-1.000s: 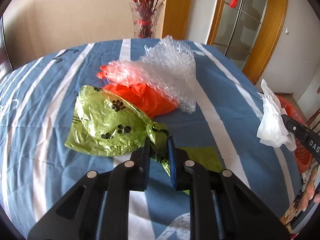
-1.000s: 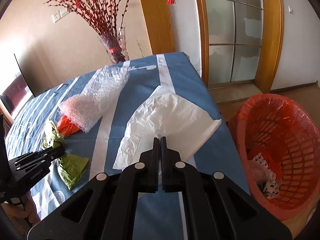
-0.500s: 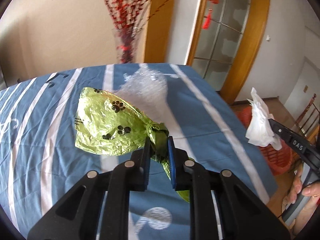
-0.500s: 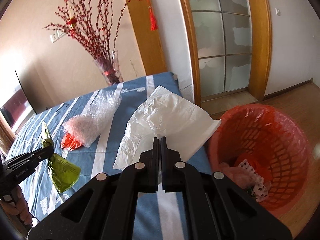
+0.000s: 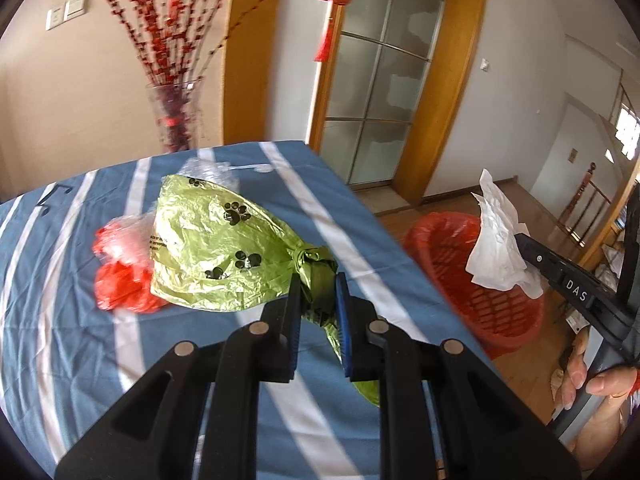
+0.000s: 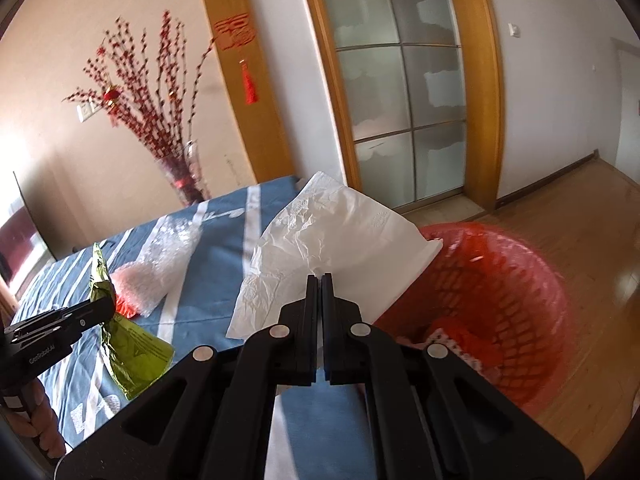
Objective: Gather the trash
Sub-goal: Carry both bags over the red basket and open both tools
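My left gripper [image 5: 317,280] is shut on the knot of a green paw-print bag [image 5: 216,256], which hangs lifted above the blue striped tablecloth [image 5: 72,344]. In the right wrist view that green bag [image 6: 128,344] dangles from the left gripper [image 6: 106,306] at the left. My right gripper [image 6: 319,278] is shut on a white paper napkin [image 6: 332,236], held up at the table's right end beside the red basket [image 6: 520,304]. The left wrist view shows the right gripper [image 5: 520,240] with the napkin [image 5: 498,248] above the red basket [image 5: 448,268].
Bubble wrap [image 6: 164,264] and a red plastic scrap [image 5: 120,284] lie on the table. A glass vase of red branches [image 5: 176,120] stands at the far edge. The basket, with some trash inside, sits on the wooden floor [image 6: 600,240] by a glass door.
Both grippers have risen and swung right toward the basket. The green bag has left the tablecloth and now hangs free; the napkin has moved from over the table to beside the basket.
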